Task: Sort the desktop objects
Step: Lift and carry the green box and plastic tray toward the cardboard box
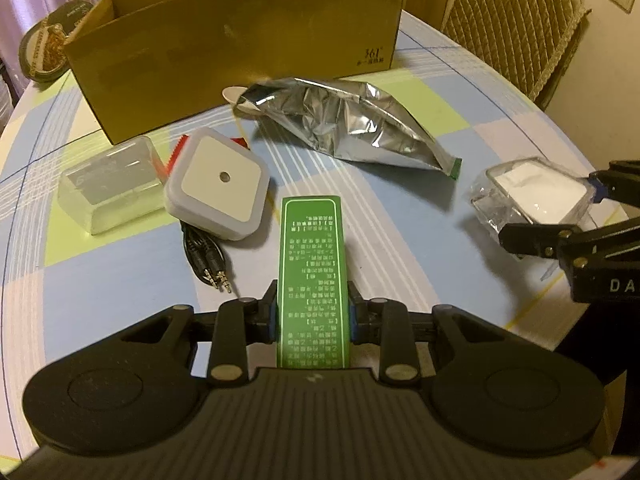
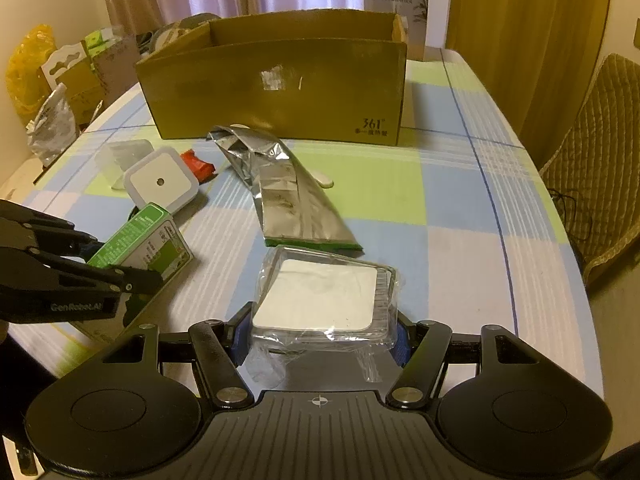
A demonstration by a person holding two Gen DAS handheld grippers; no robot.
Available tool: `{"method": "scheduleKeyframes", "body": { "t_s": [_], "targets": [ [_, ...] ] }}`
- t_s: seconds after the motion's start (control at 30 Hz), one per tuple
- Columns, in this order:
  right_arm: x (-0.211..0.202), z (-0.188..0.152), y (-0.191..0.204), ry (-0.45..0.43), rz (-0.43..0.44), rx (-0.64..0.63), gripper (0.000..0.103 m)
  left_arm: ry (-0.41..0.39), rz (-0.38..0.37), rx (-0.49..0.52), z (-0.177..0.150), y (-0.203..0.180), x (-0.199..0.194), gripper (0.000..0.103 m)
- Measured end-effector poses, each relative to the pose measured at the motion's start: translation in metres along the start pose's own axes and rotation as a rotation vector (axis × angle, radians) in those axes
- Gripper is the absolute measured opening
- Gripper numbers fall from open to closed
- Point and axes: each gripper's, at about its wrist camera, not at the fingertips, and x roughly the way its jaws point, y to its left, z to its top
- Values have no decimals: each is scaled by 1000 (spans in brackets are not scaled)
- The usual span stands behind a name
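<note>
Foil pouch [image 1: 344,120] between grippers and cardboard box [image 1: 240,52]

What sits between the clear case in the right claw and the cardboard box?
The crumpled silver foil pouch lies between the clear case and the cardboard box, a white spoon-like piece beside it. Right wrist view shows this best.
</note>
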Motion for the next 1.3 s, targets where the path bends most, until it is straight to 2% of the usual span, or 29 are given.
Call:
{"method": "scheduleKeyframes", "body": {
  "t_s": [0.77, 1.3],
  "targets": [
    [-12, 4, -1, -40, -4, 8, 62, -102, -39, -95, 2, 9, -43, 25],
    [-17, 27, -4, -91, -12, -13, 62, -175, -24, -90, 32, 17, -60, 25]
  ]
}}
